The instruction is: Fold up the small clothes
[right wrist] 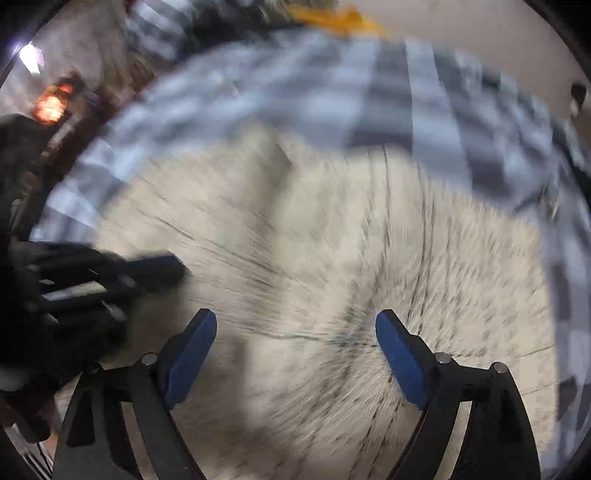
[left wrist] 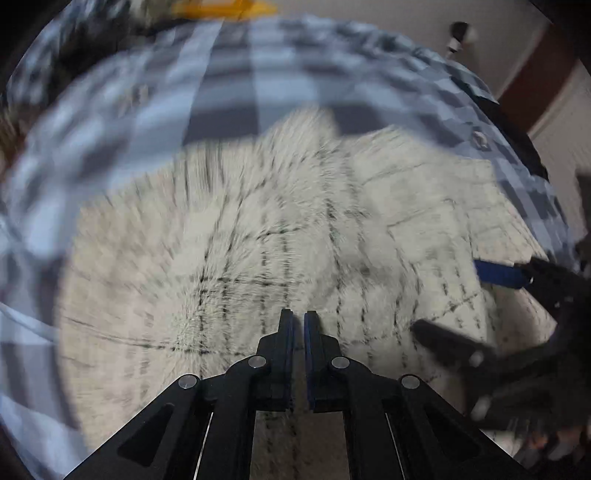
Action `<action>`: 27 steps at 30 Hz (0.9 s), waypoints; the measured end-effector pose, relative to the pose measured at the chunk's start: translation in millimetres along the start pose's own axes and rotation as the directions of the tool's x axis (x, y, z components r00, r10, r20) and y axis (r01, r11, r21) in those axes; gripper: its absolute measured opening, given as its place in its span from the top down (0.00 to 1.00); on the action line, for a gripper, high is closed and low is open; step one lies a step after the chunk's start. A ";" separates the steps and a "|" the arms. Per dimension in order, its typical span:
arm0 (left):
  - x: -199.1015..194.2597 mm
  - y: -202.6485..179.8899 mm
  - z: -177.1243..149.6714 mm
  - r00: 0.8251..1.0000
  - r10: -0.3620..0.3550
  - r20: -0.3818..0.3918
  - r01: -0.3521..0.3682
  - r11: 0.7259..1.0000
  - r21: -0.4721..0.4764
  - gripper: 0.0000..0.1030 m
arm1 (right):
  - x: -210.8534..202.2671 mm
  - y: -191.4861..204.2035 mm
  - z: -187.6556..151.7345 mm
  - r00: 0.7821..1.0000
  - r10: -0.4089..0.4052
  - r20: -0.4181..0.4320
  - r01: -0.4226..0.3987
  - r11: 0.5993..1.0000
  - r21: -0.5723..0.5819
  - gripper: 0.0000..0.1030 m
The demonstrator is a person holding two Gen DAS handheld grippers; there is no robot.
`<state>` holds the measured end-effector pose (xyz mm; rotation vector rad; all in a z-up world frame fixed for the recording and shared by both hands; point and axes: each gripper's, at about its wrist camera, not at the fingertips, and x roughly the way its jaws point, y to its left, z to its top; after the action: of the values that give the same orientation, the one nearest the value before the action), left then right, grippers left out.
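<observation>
You had both grippers tipped steeply down over a cream garment (left wrist: 295,229) crossed by thin dark grid lines, and both views were smeared with motion blur. The garment lay spread on a blue-and-grey checked cloth (left wrist: 229,85), which showed around it at the top and both sides in each view; what lay under that cloth could not be told. A seam or folded edge ran across the garment toward the right in the left wrist view.

Your left gripper (left wrist: 299,317) had its fingers (left wrist: 286,332) drawn together, with only a thin slit between the pads and nothing caught there; the tips hung over the garment's near part, and whether they touched the fabric could not be told.

Your right gripper (right wrist: 295,325) had its fingers spread wide, the blue pads (right wrist: 192,354) well apart, with bare garment showing between them and nothing gripped. In the left wrist view the same gripper came in from the right edge, one blue-padded finger (left wrist: 496,273) and one dark finger (left wrist: 443,338) splayed above the garment's right side. In the right wrist view the left gripper appeared as a dark blurred shape at the left edge.

Beyond the checked cloth, at the top of both views, sat a blurred yellow-orange thing (right wrist: 336,18) that could not be identified.
</observation>
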<state>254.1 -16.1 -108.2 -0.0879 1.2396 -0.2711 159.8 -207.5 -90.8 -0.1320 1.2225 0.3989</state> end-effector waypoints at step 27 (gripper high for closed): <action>-0.4 123.0 -6.0 0.984 0.017 0.176 0.038 0.952 -0.305 0.96 | 1.3 -104.5 2.6 0.992 -0.114 0.053 0.095 0.954 0.284 0.05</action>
<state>267.5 103.2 -135.9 -0.3802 1.0963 -0.0743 200.8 -302.9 -102.9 0.0609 1.1855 0.1332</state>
